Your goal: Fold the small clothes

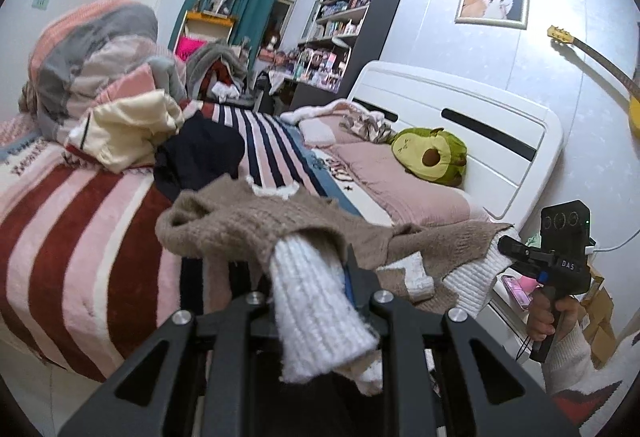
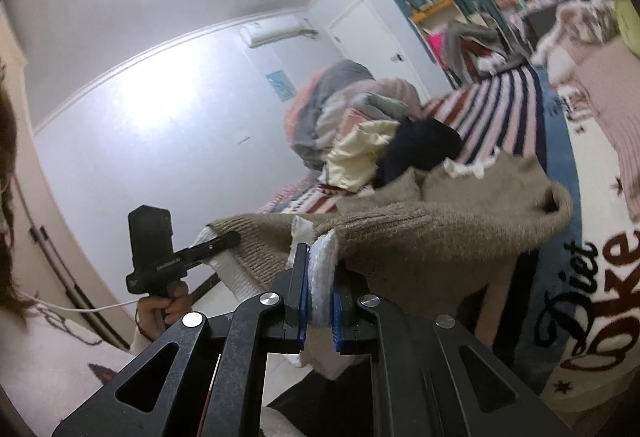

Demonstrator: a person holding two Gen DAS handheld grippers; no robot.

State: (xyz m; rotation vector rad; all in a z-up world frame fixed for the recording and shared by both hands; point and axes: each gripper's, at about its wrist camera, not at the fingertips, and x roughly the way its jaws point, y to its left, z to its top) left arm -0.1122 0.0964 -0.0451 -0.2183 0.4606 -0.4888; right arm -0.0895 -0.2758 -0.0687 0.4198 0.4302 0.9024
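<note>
A small brown knit sweater (image 1: 256, 225) with white ribbed cuffs and a white collar hangs stretched in the air between my two grippers, above the bed's near edge. My left gripper (image 1: 320, 277) is shut on one white cuff (image 1: 316, 317), which drapes over its jaws. My right gripper (image 2: 320, 277) is shut on the other white cuff (image 2: 322, 277); the brown sweater body (image 2: 432, 237) spreads away to the right. The right gripper also shows in the left wrist view (image 1: 508, 243), pinching the sweater's far end. The left gripper shows in the right wrist view (image 2: 232, 237) likewise.
The bed (image 1: 80, 237) has a red, pink and white striped blanket. A pile of clothes lies on it: cream garment (image 1: 128, 129), dark navy garment (image 1: 200, 157), folded quilt (image 1: 92, 49). An avocado plush (image 1: 430, 153) sits by the white headboard (image 1: 460, 125). A guitar (image 1: 600, 65) leans on the wall.
</note>
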